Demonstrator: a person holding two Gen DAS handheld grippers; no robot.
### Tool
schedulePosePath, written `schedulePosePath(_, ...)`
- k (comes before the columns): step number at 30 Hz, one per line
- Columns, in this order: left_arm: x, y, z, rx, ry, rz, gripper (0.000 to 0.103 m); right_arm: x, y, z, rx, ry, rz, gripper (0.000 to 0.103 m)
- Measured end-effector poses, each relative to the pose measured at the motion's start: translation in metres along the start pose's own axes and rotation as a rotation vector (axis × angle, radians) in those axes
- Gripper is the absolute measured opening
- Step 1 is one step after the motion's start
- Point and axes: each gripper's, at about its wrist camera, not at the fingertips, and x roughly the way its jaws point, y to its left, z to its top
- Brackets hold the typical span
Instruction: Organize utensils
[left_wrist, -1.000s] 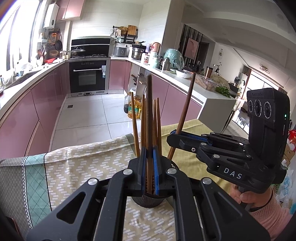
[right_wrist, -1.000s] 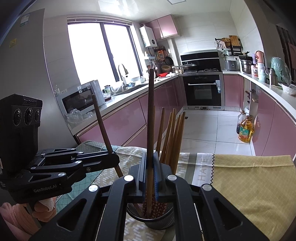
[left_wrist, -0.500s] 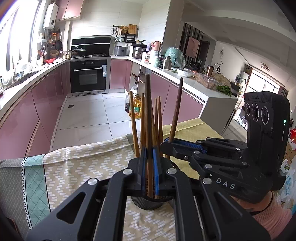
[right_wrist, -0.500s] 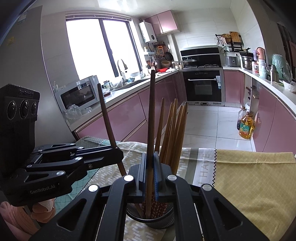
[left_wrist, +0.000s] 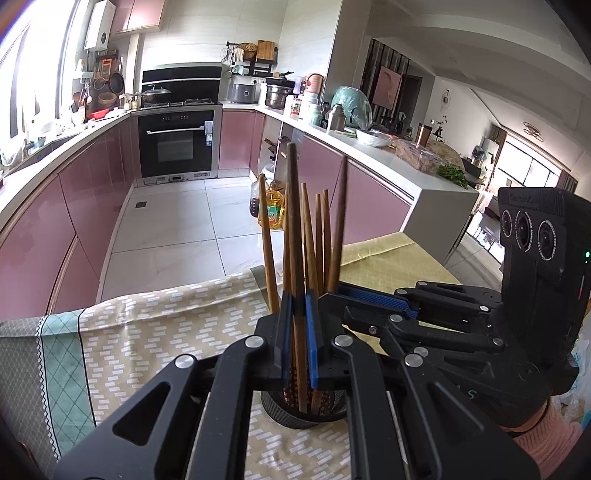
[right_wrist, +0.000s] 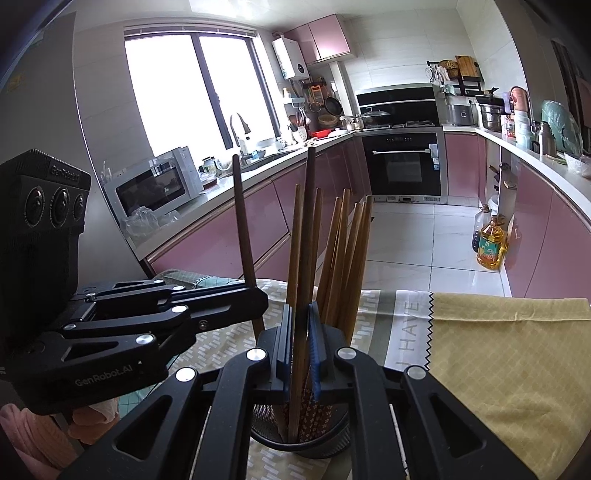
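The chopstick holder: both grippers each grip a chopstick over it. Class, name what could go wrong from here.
1. The left gripper and right gripper crowd the same mesh holder; they might collide.
2. The left gripper's chopstick leans, with its tip hidden behind the jaws; it could miss the rim.
3. The holder looks light and the chopsticks already inside lean; a knock might tip it.

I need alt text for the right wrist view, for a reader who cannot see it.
The right tongs hold a dark chopstick upright over a black mesh holder full of wooden chopsticks. At left, the left tongs grip another chopstick. A kitchen lies behind.
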Motion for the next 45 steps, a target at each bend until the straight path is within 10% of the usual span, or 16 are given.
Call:
schedulePosePath(14, 0.017, 0.010, -0.016, -0.032, 0.026, -0.008, 0.010, -0.006, -0.002, -0.008, 0.016, -0.007, 0.000, 0.017)
schedulePosePath(18, 0.004, 0.011, -0.027, -0.033, -0.025, 0.033, 0.030, -0.014, 0.000, -0.013, 0.012, -0.025, -0.017, 0.030)
schedulePosePath(22, -0.015, 0.015, -0.041, -0.038, -0.071, 0.081, 0.051, -0.024, 0.003, -0.021, 0.009, -0.057, -0.042, 0.068)
schedulePosePath(29, -0.052, 0.024, -0.075, -0.038, -0.140, 0.193, 0.097, -0.034, 0.009, -0.044, 0.003, -0.074, -0.095, 0.092)
schedulePosePath(45, -0.110, 0.040, -0.130, -0.110, -0.281, 0.417, 0.097, -0.054, 0.052, -0.089, -0.060, -0.212, -0.198, 0.097)
